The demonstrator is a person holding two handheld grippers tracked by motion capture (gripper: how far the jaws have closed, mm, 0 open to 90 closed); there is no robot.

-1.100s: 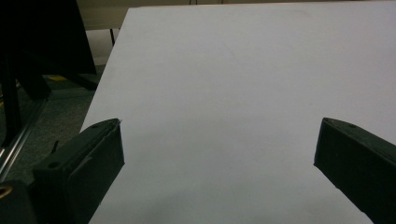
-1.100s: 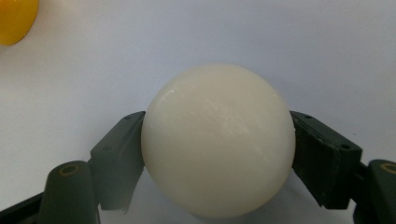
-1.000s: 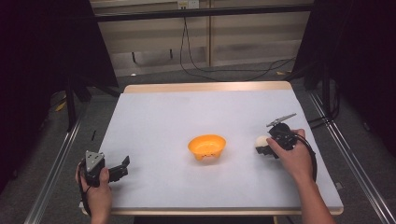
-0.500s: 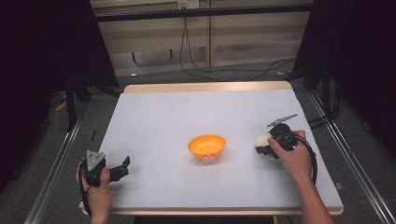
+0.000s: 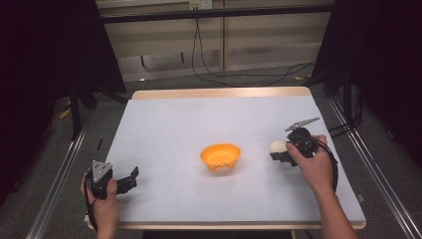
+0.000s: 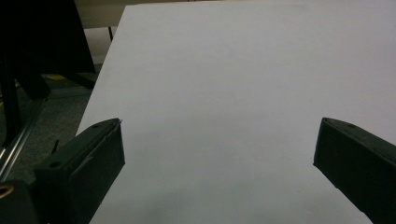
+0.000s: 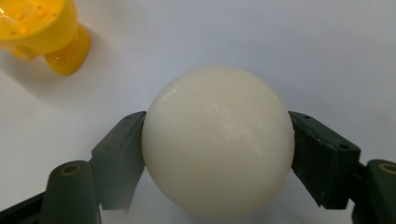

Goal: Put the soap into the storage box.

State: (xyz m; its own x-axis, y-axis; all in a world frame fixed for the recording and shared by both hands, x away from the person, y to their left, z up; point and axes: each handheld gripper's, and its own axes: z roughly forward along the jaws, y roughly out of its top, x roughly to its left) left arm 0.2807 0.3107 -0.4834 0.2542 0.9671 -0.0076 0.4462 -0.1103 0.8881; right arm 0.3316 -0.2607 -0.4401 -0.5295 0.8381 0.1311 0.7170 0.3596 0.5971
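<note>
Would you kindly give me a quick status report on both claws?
Right claw shut on white ball. Left claw open, empty. Orange bowl mid-table, path to it clear.

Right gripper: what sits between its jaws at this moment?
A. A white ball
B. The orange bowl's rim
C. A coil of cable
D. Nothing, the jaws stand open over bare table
A. In the right gripper view the right gripper has both jaws pressed against the sides of the white ball, while the orange bowl stands apart on the table, toward the middle.
</note>
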